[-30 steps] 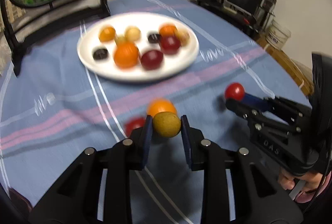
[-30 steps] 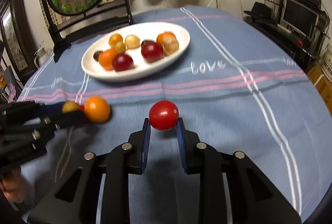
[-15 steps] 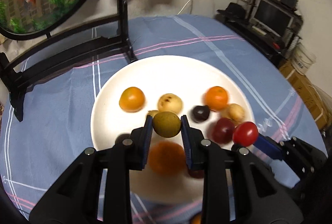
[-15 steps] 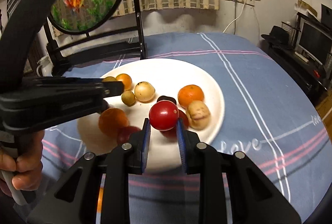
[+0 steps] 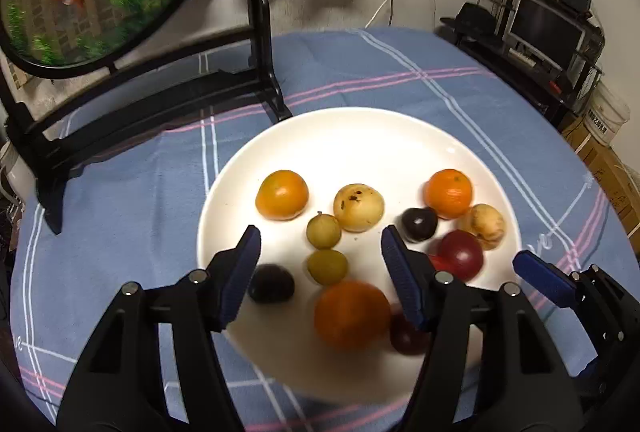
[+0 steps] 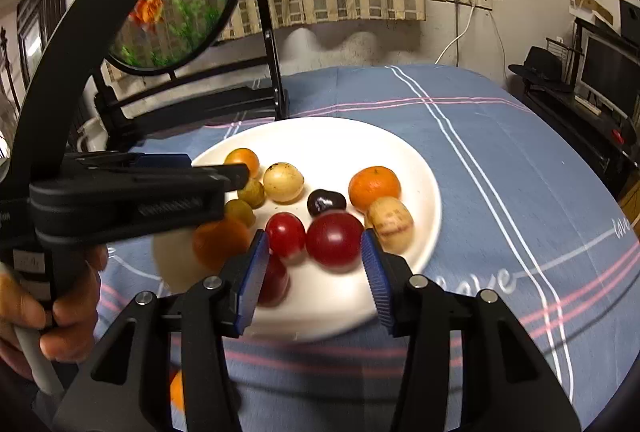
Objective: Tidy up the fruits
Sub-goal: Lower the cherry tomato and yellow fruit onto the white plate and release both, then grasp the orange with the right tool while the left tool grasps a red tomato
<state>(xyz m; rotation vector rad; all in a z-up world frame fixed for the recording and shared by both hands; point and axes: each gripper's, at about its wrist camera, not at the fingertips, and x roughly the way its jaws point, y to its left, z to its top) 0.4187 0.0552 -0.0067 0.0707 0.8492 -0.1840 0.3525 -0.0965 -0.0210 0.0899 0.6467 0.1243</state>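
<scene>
- Evidently the step in hand is the drop-off: both grippers hang over the round white ceramic plate point(image 5: 400, 135) on the blue plaid tablecloth point(image 5: 132, 199), and neither grips anything.
- Left gripper point(image 5: 320, 252): its jaws stand wide apart, released, with a small olive-green round fruit point(image 5: 327, 266) lying on the plate between them and a second small green fruit with a stem nub point(image 5: 323, 230) just beyond it.
- Right gripper point(image 6: 314, 264): also spread and empty; a small glossy red cherry tomato point(image 6: 285, 234) and a larger dark-red round plum point(image 6: 334, 239) sit side by side on the plate between its fingers, touching or nearly so.
- Other fruit is already gathered on the plate: a blurred large orange tangerine point(image 5: 351, 314) at the near edge, a dark purple round fruit point(image 5: 271, 283), and a pale yellow speckled fruit point(image 5: 359, 207).
- Orientation: the fruits are near-spherical, so no long axis matters; the stemmed green fruit points its nub up and away from the left camera.
- Next, I judge, both grippers should lift clear without nudging the loose, rollable fruit, then go for what remains off the plate; an orange shape shows at the low left of the right wrist view, too hidden to identify.
</scene>
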